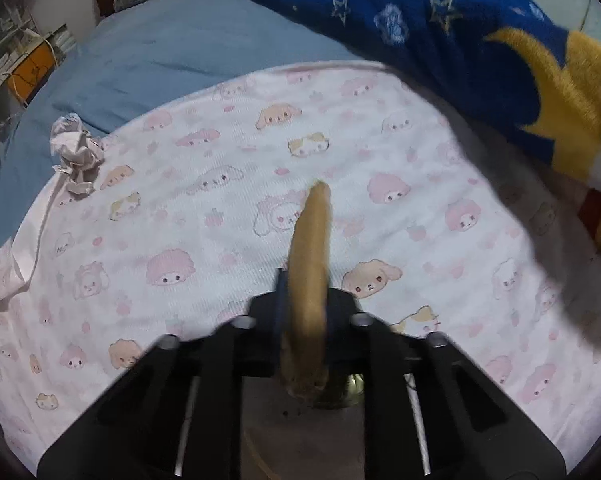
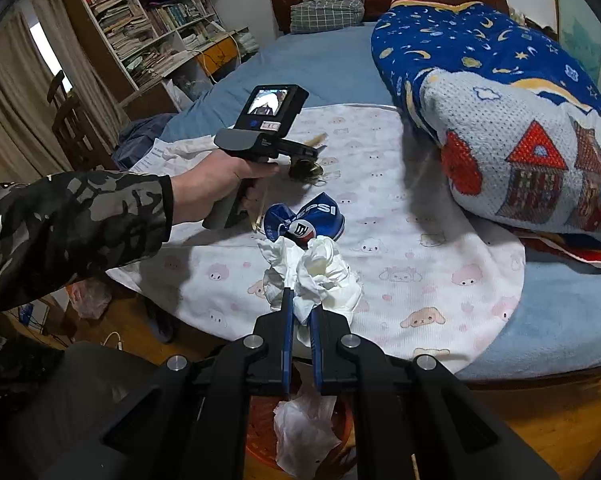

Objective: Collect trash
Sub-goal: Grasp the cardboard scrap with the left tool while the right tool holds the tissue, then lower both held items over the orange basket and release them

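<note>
Nearest us, our right gripper is clenched on a wad of white tissue, holding it above an orange basket on the floor that already has tissue in it. Just beyond lies a crushed blue can on the pink cartoon-print sheet. Our left gripper grips a tan strip, possibly a peel, above that sheet. Farther left on the sheet sits a crumpled paper ball, with the blue starry blanket behind
</note>
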